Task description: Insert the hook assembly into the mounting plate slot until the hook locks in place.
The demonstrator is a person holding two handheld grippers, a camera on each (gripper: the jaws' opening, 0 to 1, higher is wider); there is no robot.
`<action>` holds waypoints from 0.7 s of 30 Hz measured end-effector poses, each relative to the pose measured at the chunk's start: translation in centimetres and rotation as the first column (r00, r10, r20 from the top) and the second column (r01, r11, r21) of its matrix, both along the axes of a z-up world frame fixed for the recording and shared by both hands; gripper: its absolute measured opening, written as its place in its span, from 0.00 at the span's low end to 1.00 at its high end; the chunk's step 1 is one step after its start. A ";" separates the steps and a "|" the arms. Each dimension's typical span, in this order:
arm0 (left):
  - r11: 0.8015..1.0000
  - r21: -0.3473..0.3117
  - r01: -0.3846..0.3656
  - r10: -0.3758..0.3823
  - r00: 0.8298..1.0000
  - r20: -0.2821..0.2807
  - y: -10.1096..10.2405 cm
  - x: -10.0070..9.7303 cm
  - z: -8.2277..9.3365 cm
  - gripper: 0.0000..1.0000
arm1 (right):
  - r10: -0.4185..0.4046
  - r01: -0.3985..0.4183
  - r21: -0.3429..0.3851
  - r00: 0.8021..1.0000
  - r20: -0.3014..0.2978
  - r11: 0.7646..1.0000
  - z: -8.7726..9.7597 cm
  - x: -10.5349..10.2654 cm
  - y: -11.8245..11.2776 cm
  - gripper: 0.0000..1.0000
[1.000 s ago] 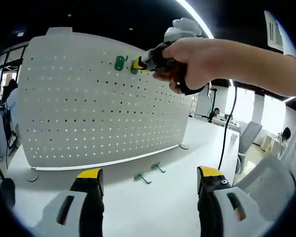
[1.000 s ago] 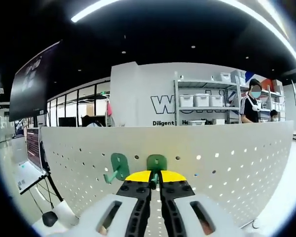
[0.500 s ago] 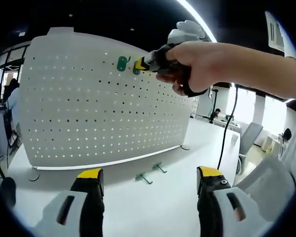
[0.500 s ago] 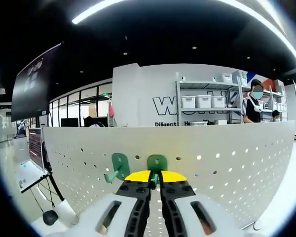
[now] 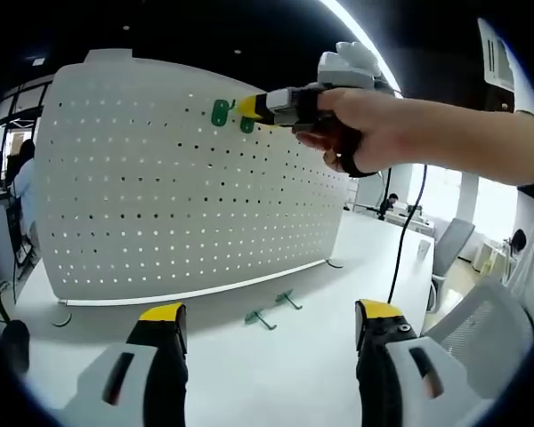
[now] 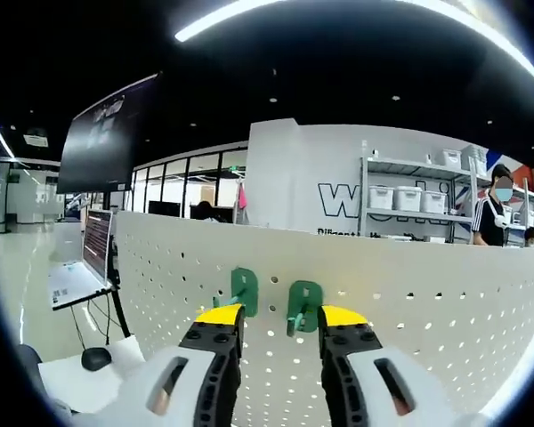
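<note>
The right gripper (image 6: 279,318) is held with jaws parted around the green hook (image 6: 303,303) seated high on the pegboard (image 6: 445,329), apparently released; the left gripper (image 5: 271,322) is kept wide, empty, low over the table (image 5: 276,374).

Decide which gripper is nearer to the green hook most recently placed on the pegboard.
Right. The right gripper is open at the pegboard, its jaws either side of the green hook. The left gripper hangs low over the table, well away.
</note>
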State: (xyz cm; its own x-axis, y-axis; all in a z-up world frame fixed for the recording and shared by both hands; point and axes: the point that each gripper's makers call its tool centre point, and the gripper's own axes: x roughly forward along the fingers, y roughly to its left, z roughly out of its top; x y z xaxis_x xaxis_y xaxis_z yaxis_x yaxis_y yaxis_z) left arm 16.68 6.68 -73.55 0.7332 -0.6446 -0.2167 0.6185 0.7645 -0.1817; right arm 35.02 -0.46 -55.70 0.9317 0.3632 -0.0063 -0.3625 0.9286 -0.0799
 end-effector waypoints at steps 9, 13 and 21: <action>1.000 0.008 0.002 -0.002 1.000 -0.002 -0.1 0.0 -0.2 0.81 | 0.056 -0.056 0.043 0.998 -0.001 0.997 -0.4 -0.5 0.0 0.51; 1.000 0.012 0.003 -0.003 1.000 -0.001 -0.1 0.0 -0.2 0.81 | 0.064 -0.064 0.041 0.998 0.006 0.997 -0.2 -0.5 0.1 0.51; 1.000 0.009 -0.003 0.003 1.000 -0.003 0.1 0.0 -0.2 0.81 | 0.150 -0.150 -0.004 0.988 0.045 0.989 0.1 -1.5 0.8 0.49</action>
